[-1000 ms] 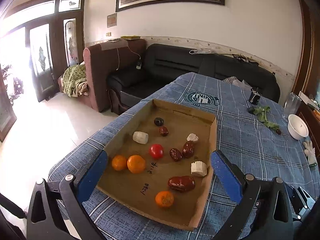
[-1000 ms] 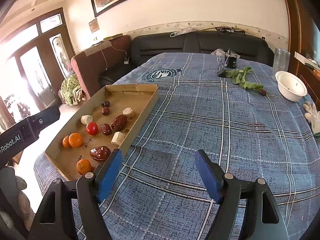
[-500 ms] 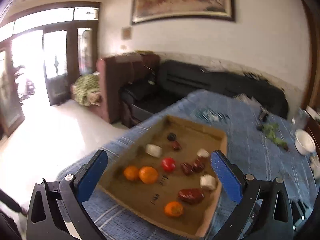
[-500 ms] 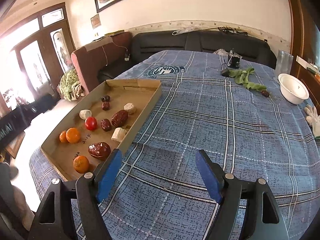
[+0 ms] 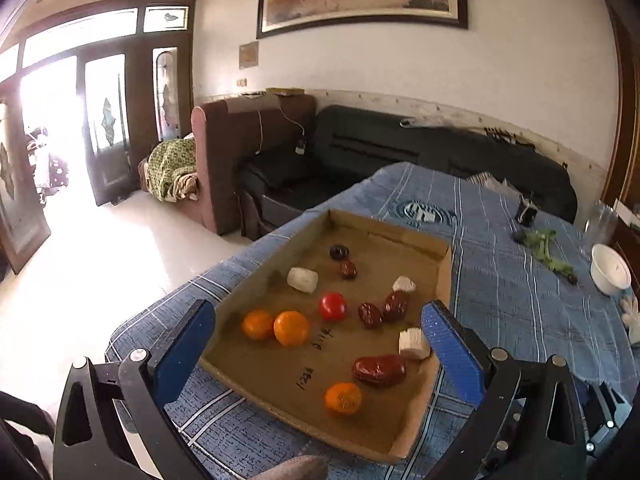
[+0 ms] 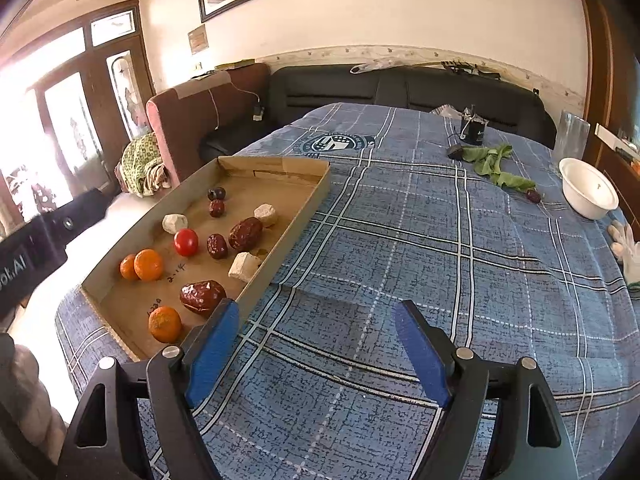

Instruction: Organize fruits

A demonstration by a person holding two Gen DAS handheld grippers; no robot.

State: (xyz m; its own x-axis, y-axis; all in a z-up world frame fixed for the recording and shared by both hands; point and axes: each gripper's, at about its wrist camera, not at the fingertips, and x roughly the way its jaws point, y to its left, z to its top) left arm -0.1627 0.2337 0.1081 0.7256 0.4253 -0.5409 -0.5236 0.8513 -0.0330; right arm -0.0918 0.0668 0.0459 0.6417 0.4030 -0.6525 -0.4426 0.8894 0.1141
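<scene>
A shallow cardboard tray (image 5: 443, 280) lies on the blue plaid tablecloth at the table's left end. It holds three oranges (image 5: 291, 328), a red tomato (image 5: 333, 306), several dark red dates (image 5: 378, 369), white chunks (image 5: 302, 279) and a dark plum (image 5: 339, 252). My left gripper (image 5: 318, 344) is open and empty, raised above the tray's near end. My right gripper (image 6: 316, 344) is open and empty over the bare cloth, right of the tray (image 6: 308, 208). The oranges (image 6: 148, 265), tomato (image 6: 186, 242) and dates (image 6: 245, 233) show there too.
A white bowl (image 6: 588, 194), green leaves (image 6: 494, 164), a lone date (image 6: 533, 195), a small dark container (image 6: 473, 130) and a clear glass (image 6: 574, 136) stand at the table's far right. White gloves (image 6: 626, 244) lie at the right edge. Sofas stand behind the table.
The left gripper tilted up and drew back, so the tray sits farther away and the view shows more of the room. The right gripper barely moved. Both stayed open.
</scene>
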